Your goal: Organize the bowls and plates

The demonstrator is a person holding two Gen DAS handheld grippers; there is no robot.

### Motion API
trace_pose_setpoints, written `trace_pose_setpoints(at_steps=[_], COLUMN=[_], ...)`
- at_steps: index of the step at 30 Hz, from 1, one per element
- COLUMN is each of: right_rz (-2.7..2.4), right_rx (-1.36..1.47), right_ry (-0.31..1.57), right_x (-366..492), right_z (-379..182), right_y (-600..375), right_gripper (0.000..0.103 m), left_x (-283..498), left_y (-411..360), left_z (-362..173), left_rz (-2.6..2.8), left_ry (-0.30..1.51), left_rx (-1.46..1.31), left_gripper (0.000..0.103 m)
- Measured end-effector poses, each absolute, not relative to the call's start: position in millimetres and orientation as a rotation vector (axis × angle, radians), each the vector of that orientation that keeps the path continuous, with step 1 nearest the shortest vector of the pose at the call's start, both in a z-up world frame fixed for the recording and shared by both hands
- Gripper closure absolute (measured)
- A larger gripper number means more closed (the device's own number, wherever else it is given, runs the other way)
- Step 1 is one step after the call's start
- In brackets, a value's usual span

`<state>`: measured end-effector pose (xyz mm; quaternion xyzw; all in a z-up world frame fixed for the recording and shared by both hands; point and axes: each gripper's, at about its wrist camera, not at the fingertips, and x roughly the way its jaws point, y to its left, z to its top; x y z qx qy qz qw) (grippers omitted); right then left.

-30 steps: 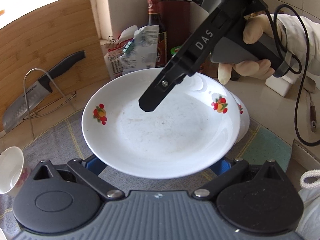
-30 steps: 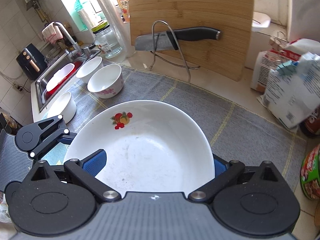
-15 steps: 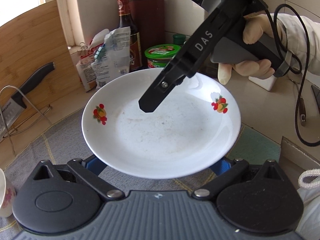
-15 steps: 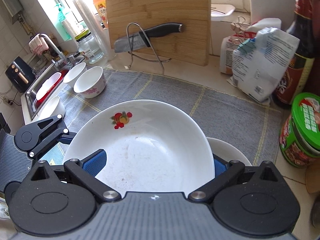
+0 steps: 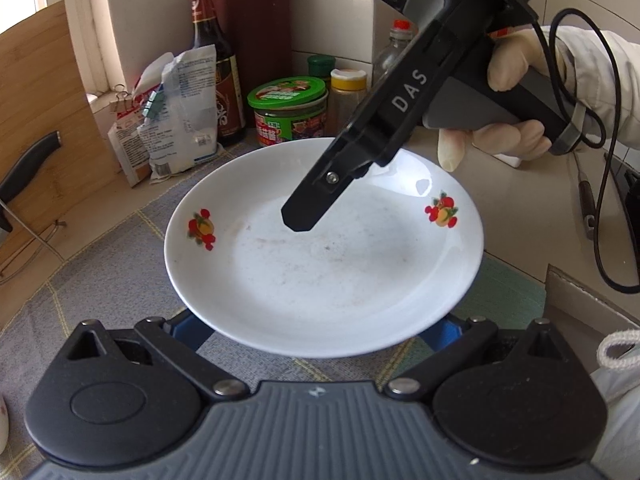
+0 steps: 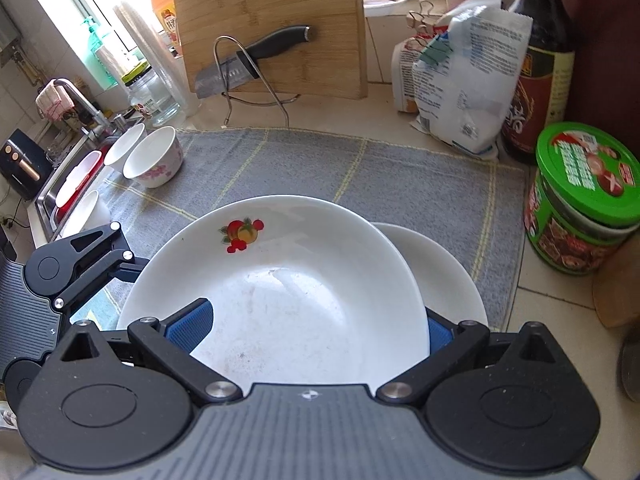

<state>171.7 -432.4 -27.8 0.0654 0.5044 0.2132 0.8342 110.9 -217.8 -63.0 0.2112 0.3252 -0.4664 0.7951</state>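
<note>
A white plate with fruit prints (image 5: pixel 320 264) is held above the grey mat by both grippers. My left gripper (image 5: pixel 316 328) grips its near rim in the left wrist view. My right gripper (image 6: pixel 308 328) is shut on the opposite rim, one blue pad (image 6: pixel 188 324) over the plate's inside; its black finger (image 5: pixel 316 200) shows in the left wrist view. A second white plate (image 6: pixel 444 280) lies on the mat just under and right of the held one. Small white bowls (image 6: pixel 154 158) stand at the mat's far left by the sink.
A green-lidded jar (image 6: pixel 580 196), a dark sauce bottle (image 6: pixel 536 60) and paper bags (image 6: pixel 460 80) stand at the right. A bamboo cutting board (image 6: pixel 276 24) and a cleaver on a wire stand (image 6: pixel 248 68) are at the back. The sink (image 6: pixel 72 184) is far left.
Both grippers have carried the plate to the right over the mat. The second plate has come into view under it, and the jars and bottles are nearer.
</note>
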Motion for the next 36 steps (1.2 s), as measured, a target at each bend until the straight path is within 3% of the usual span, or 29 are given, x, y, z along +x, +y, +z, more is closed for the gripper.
trace_pose_setpoints(at_steps=[36], right_rz=[0.401], right_rx=[0.136], right_ry=[1.153], right_x=[172], right_z=[-58], right_y=[-441], right_gripper=[0.000], left_x=[114], left_y=[-243], left_z=[-83], left_rz=[-1.044], left_ry=[0.784], left_rx=[0.471], left_gripper=[0.000])
